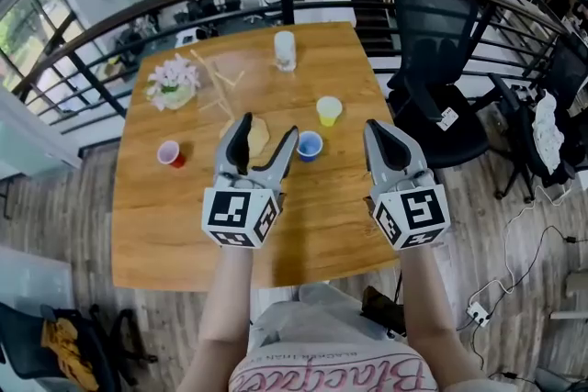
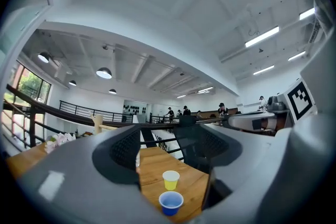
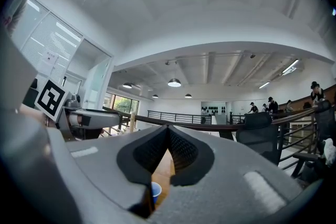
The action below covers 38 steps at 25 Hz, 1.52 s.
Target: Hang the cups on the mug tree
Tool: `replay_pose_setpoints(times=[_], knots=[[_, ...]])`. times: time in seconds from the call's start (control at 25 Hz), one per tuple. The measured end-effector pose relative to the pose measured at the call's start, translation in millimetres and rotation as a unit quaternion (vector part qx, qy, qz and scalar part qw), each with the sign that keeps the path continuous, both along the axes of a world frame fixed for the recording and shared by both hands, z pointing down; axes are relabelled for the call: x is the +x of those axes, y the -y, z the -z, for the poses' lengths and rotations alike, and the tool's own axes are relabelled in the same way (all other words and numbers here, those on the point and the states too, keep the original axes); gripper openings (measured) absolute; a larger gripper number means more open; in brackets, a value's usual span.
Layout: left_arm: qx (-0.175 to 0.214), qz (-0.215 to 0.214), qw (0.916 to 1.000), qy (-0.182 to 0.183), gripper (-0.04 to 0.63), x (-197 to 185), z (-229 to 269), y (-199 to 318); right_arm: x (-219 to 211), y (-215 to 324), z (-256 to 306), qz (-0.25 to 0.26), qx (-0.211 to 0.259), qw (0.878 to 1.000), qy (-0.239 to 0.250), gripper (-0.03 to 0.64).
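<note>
On the left side of the brown wooden bench (image 1: 147, 225) we see a small red plastic cup (image 1: 170, 153) standing upright, with a bunch of white flowers (image 1: 173, 83) farther back. Just right of the flowers rises the pale wooden mug tree (image 1: 219, 80), its round base partly hidden behind our left tool (image 1: 267, 129). That tool's jaws are spread wide, with nothing between the pads. Near the far edge stands a tall whitish cup (image 1: 286, 50). A small blue plastic cup (image 1: 310, 145) shows just right of the left tool's right jaw, and a small yellow plastic cup (image 1: 329, 111) stands near it, a little farther back. Every cup rests on the bench, apart from the tree. Our right tool (image 1: 377, 131) hangs over the bench's right edge, its jaws pressed together at the tips and empty. Black office chairs (image 1: 441, 60) stand beyond the bench on the right.
</note>
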<state>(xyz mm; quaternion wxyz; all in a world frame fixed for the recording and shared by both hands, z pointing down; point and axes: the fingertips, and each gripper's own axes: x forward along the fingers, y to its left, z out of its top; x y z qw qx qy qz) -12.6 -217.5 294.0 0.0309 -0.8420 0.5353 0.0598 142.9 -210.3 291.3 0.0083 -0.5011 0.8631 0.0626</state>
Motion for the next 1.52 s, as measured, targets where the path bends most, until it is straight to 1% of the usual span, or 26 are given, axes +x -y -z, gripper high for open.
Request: replay_pose_setpoints(times=[0.04, 0.08, 0.16, 0.32, 0.56, 0.68, 0.76, 0.88, 1.04, 1.24, 1.32, 1.44, 1.52], knots=[[-0.002, -0.001, 1.0, -0.005, 0.389, 3, -2, 4, 2, 4, -2, 0.001, -0.002, 1.0, 0.001, 0.002], [-0.005, -0.003, 1.0, -0.007, 0.408, 5, -4, 8, 4, 7, -4, 0.002, -0.004, 1.0, 0.002, 0.002], [-0.012, -0.006, 0.9999, 0.001, 0.421, 11, -12, 15, 8, 13, -8, 0.002, -0.008, 1.0, 0.007, 0.002], [-0.029, -0.007, 0.9993, 0.023, 0.42, 18, -29, 25, 12, 21, -19, 0.001, -0.022, 1.0, 0.013, 0.002], [-0.069, -0.023, 0.9962, 0.048, 0.419, 33, -69, 40, 14, 32, -43, -0.01, -0.053, 0.998, 0.019, 0.002], [-0.088, -0.028, 0.9946, 0.048, 0.419, 38, -91, 45, 15, 35, -54, -0.016, -0.065, 0.998, 0.015, 0.002], [-0.094, -0.031, 0.994, 0.047, 0.421, 40, -104, 46, 15, 34, -62, -0.017, -0.072, 0.997, 0.012, 0.002], [-0.102, -0.041, 0.9929, 0.045, 0.442, 44, -124, 46, 13, 34, -73, -0.017, -0.08, 0.997, 0.003, 0.002], [-0.138, -0.05, 0.9884, 0.042, 0.448, 48, -161, 46, 14, 32, -89, -0.02, -0.094, 0.995, -0.001, 0.002], [-0.186, -0.047, 0.9809, 0.034, 0.446, 45, -201, 53, 13, 37, -109, -0.023, -0.116, 0.993, -0.001, 0.002], [-0.201, -0.047, 0.9777, 0.04, 0.445, 44, -214, 56, 12, 39, -118, -0.023, -0.129, 0.991, 0.001, 0.002], [-0.218, -0.052, 0.9725, 0.065, 0.432, 47, -232, 61, 12, 42, -129, -0.024, -0.143, 0.989, 0.004, 0.002], [-0.229, -0.054, 0.9692, 0.073, 0.42, 49, -243, 66, 13, 46, -134, -0.026, -0.149, 0.988, 0.001, 0.002]])
